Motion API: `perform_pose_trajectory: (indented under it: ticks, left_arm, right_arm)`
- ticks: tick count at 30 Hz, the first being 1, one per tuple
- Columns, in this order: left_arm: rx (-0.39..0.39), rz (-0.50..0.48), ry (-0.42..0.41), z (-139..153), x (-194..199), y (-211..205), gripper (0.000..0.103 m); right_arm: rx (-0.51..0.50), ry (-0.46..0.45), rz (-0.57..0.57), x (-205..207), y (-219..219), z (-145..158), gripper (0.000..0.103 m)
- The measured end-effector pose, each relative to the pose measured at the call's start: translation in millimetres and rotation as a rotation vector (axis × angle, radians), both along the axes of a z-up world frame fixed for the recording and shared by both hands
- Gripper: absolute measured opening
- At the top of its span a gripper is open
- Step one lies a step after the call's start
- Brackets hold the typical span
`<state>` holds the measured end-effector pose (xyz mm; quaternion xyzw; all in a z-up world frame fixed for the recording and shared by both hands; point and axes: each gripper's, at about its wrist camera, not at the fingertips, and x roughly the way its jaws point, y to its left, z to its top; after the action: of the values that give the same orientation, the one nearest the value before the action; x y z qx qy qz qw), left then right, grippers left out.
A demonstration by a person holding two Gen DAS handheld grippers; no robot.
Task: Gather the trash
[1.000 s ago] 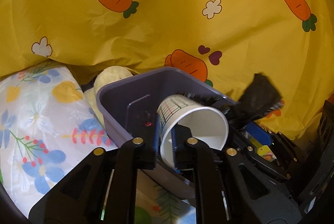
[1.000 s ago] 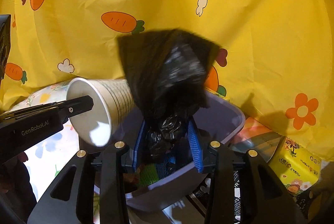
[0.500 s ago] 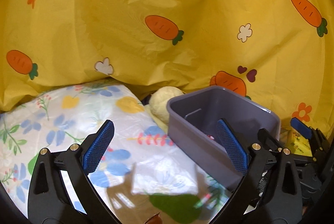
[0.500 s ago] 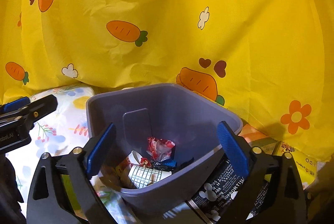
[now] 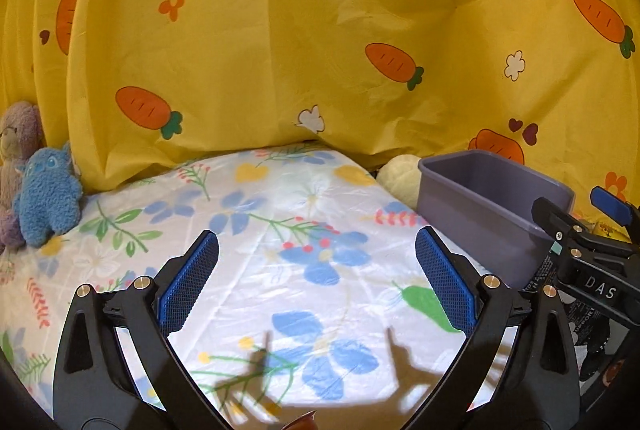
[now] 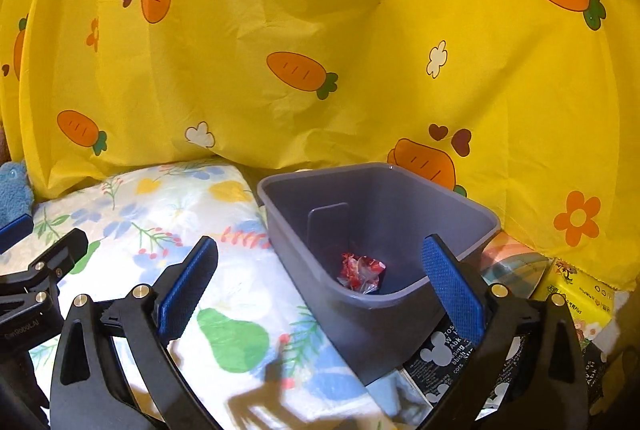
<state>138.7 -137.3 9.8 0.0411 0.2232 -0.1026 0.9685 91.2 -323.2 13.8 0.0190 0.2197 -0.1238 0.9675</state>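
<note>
A grey plastic bin (image 6: 380,213) stands at the right end of the floral sheet. A red-and-white wrapper (image 6: 362,270) lies on the bin's bottom; the rest of its inside is hidden by the near wall. My right gripper (image 6: 320,246) hangs open just in front of the bin with nothing between its blue pads. My left gripper (image 5: 316,242) is open too and empty, over the floral sheet (image 5: 280,230), with the bin (image 5: 492,197) off to its right.
Blue and purple plush toys (image 5: 44,197) sit at the sheet's far left. A cream round cushion (image 5: 400,177) lies behind the bin. A yellow tissue pack (image 6: 576,298) and black printed packaging (image 6: 444,354) lie right of the bin. A yellow carrot-print cloth (image 6: 320,49) hangs behind.
Both grippers opened: the paper cup left the left gripper and the black bag the right one, over the bin. The left gripper swung left over the sheet; the right drew back.
</note>
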Motion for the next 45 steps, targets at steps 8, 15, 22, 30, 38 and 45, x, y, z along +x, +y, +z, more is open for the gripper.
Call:
perform_pose_trajectory:
  ticks: [8, 15, 22, 30, 38, 45]
  left_arm:
    - [-0.016, 0.068, -0.008, -8, -41, 44, 0.097]
    - [-0.013, 0.1, 0.027, -18, -62, 67, 0.097]
    - [-0.002, 0.112, 0.015, -20, -79, 74, 0.097]
    - [-0.019, 0.117, -0.003, -17, -88, 79, 0.097]
    - [-0.019, 0.111, -0.008, -15, -91, 78, 0.097]
    - [-0.022, 0.107, -0.006, -15, -91, 78, 0.097]
  right_arm:
    - [-0.028, -0.036, 0.032, -33, 44, 1, 0.097]
    - [-0.028, -0.034, 0.051, -54, 65, -9, 0.097]
    - [-0.041, -0.032, 0.064, -67, 75, -14, 0.097]
    - [-0.049, -0.05, 0.062, -73, 75, -10, 0.097]
    - [-0.046, -0.059, 0.061, -76, 76, -7, 0.097]
    - [-0.048, -0.061, 0.052, -77, 76, -6, 0.097]
